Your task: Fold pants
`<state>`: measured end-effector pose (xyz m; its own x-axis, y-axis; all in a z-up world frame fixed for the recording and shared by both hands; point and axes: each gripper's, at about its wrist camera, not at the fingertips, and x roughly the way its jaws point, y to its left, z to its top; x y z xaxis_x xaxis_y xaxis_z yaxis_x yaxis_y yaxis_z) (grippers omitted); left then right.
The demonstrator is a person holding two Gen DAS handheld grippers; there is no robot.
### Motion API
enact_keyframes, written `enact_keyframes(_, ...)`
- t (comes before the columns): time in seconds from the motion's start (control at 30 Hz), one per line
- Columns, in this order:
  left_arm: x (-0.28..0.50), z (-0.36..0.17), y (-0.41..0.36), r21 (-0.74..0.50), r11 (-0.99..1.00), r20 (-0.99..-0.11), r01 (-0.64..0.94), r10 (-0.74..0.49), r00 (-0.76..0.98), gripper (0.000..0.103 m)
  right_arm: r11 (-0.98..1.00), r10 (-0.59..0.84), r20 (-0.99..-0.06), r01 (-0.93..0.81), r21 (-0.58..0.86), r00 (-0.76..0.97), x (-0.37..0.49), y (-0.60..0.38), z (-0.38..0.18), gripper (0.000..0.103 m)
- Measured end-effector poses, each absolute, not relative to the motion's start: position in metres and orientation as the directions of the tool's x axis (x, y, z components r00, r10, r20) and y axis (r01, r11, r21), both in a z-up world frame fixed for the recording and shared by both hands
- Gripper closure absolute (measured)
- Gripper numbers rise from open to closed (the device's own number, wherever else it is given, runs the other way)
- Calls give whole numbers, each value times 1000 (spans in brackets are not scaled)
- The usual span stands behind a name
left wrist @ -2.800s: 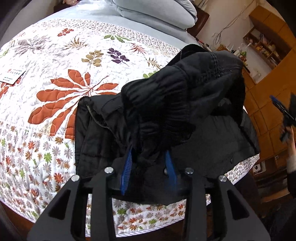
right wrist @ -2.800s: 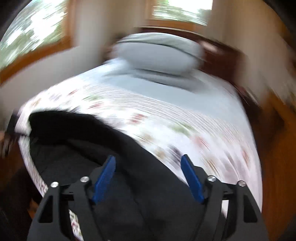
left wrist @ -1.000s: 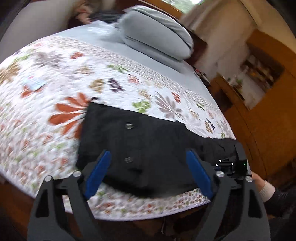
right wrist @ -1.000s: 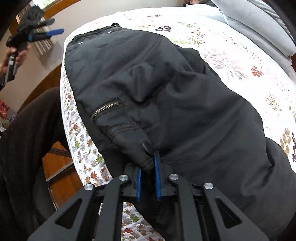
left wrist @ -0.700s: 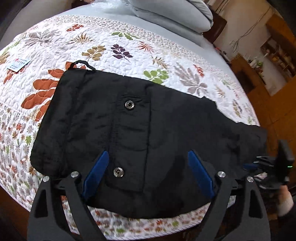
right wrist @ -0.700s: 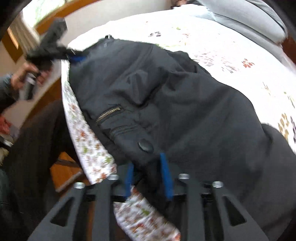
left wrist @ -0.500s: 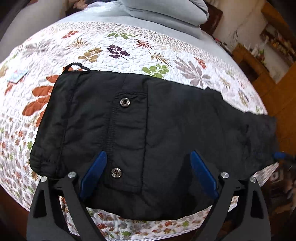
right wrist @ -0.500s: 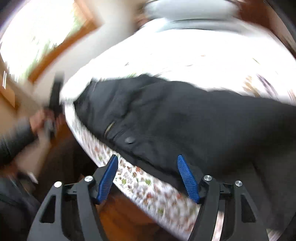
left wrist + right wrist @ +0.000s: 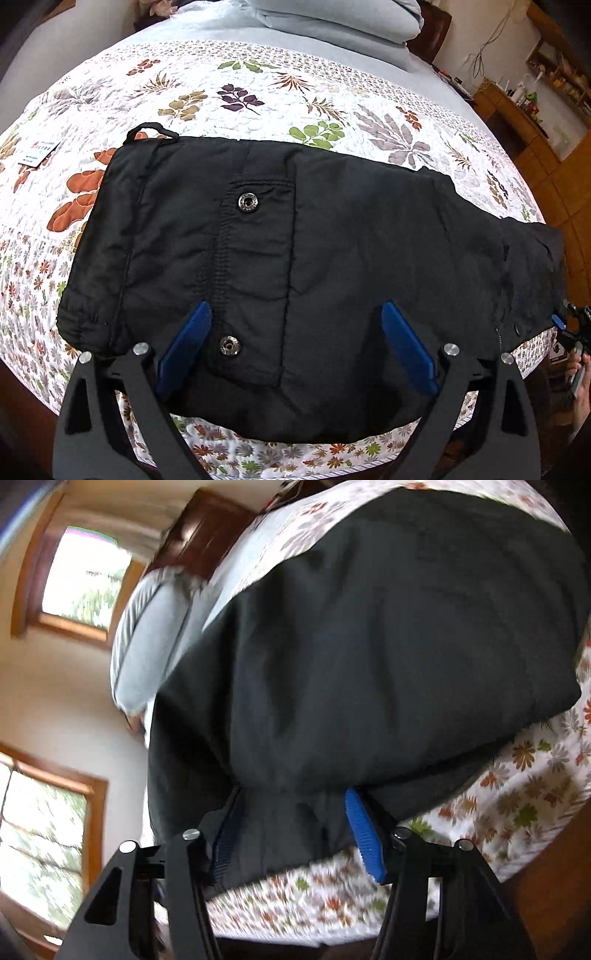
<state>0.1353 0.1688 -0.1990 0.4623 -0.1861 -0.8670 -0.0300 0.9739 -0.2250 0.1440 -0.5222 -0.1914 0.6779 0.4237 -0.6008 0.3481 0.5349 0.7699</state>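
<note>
Left wrist view showed the black pants, bunched moments earlier, now spread flat across the quilted bed. The left gripper hovered wide open above them. The right gripper, just released, was closing around a pants edge, grip unclear. One pants, two snaps, two grippers.

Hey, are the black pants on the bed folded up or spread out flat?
Folded. The pants lie as one flat, short block on the quilt, no separate legs showing.
</note>
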Motion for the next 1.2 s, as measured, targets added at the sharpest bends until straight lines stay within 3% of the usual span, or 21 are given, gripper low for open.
enact_keyframes(0.07,137,-200,167,-213,977,-872,-29,-177,456,9,510,424,-580,346,788,696,147,-527,-192,49)
enact_keyframes(0.1,137,-200,166,-210,977,-873,-26,-175,454,8,509,418,-582,351,786,698,148,-527,-192,56)
enact_keyframes(0.2,138,-202,164,-201,979,-876,-18,-171,451,5,501,398,-593,375,780,700,150,-537,-195,89)
enact_keyframes(0.37,138,-203,162,-187,982,-879,-11,-162,448,5,498,379,-551,338,798,743,137,-554,-177,99)
enact_keyframes(0.47,139,-203,162,-183,983,-883,-7,-161,442,5,511,339,-523,314,800,782,122,-574,-147,99)
enact_keyframes(0.57,140,-204,161,-178,984,-886,-5,-158,437,5,545,280,-555,346,763,783,108,-599,-133,99)
enact_keyframes(0.73,141,-207,160,-163,987,-890,1,-148,432,4,591,287,-688,442,675,666,107,-610,-160,98)
enact_keyframes(0.8,141,-207,160,-162,987,-889,-4,-144,434,4,627,272,-736,466,624,620,108,-604,-172,94)
enact_keyframes(0.97,141,-207,159,-156,988,-890,-6,-138,434,4,589,284,-714,471,656,640,90,-611,-183,90)
enact_keyframes(1.07,141,-204,161,-169,986,-889,-13,-146,434,4,594,268,-710,468,654,652,70,-621,-177,78)
enact_keyframes(1.1,140,-203,162,-178,984,-886,-19,-152,438,4,585,262,-706,473,658,658,68,-628,-175,63)
enact_keyframes(1.13,140,-201,164,-193,981,-881,-29,-160,445,4,572,251,-700,481,665,668,55,-635,-174,57)
enact_keyframes(1.2,137,-199,167,-211,977,-873,-40,-170,458,4,534,240,-666,477,698,706,47,-643,-171,57)
